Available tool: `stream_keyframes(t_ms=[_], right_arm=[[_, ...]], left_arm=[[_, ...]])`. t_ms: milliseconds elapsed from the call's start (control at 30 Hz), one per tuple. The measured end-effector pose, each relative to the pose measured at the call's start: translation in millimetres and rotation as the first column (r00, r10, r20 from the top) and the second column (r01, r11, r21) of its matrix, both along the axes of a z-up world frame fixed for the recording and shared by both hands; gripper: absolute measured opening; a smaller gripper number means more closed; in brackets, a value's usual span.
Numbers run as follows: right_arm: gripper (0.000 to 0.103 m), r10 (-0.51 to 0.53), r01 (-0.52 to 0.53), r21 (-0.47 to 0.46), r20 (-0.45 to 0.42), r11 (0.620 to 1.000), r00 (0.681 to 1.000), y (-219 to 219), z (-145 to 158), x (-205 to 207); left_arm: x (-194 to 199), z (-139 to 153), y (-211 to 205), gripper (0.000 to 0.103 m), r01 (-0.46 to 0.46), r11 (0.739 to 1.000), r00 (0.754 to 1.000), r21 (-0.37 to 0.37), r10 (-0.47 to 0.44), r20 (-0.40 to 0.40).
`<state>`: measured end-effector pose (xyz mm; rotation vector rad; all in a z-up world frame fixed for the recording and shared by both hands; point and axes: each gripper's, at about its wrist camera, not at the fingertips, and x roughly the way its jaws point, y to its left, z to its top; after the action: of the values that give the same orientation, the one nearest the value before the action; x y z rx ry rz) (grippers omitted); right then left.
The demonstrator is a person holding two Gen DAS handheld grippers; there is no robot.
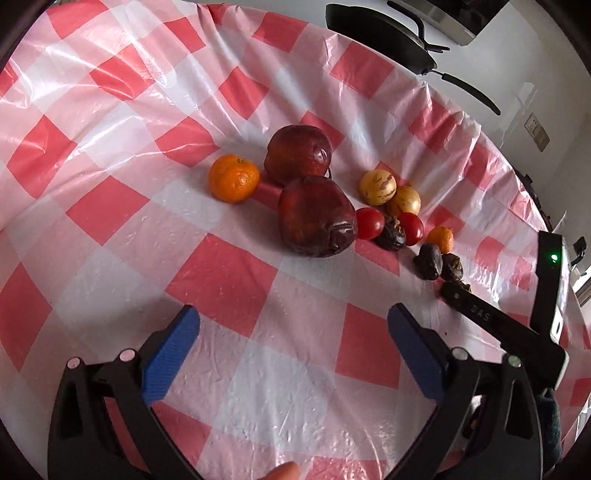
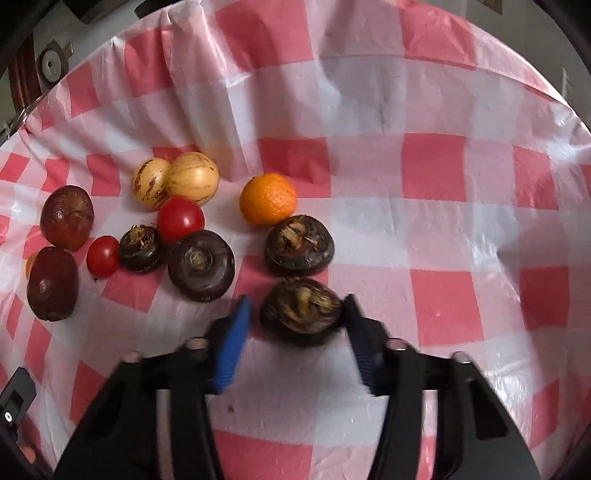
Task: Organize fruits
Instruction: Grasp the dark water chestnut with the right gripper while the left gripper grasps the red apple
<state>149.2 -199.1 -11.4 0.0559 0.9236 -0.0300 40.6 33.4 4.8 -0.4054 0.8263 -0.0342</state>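
Note:
Fruit lies on a red-and-white checked tablecloth (image 2: 436, 173). My right gripper (image 2: 295, 314) stands open around a dark water chestnut (image 2: 301, 310); the right pad (image 2: 356, 325) is at its side, and the left pad (image 2: 234, 332) is a sliver away. Beyond it lie another water chestnut (image 2: 300, 245), a mandarin (image 2: 267, 199), two more chestnuts, two cherry tomatoes (image 2: 181, 218), two yellow striped fruits (image 2: 192, 178) and two dark red fruits (image 2: 67, 216). My left gripper (image 1: 293, 325) is open over bare cloth, short of the dark red fruit (image 1: 317, 216) and a second mandarin (image 1: 233, 178).
A black frying pan (image 1: 380, 33) sits past the table's far edge, against a white wall. The right gripper's black finger (image 1: 476, 314) reaches in from the right of the left wrist view. A person's fingertip (image 1: 282, 472) shows at the bottom.

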Motion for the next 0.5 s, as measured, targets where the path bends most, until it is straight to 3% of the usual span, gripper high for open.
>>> stream_keyframes(t_ms=[300,500], right_arm=[[0.044,0.002,-0.036,0.269,0.125,0.962,0.992,-7,8,-77],[0.044,-0.057,0.002,0.361,0.143,0.933,0.988,-20,4,-86]], left_arm=[[4,0,-2,0.102,0.048,0.999,0.999,0.026,-0.048,-0.012],[8,1,-9,0.102,0.124,0.988,0.992,0.094,-0.119,-0.052]])
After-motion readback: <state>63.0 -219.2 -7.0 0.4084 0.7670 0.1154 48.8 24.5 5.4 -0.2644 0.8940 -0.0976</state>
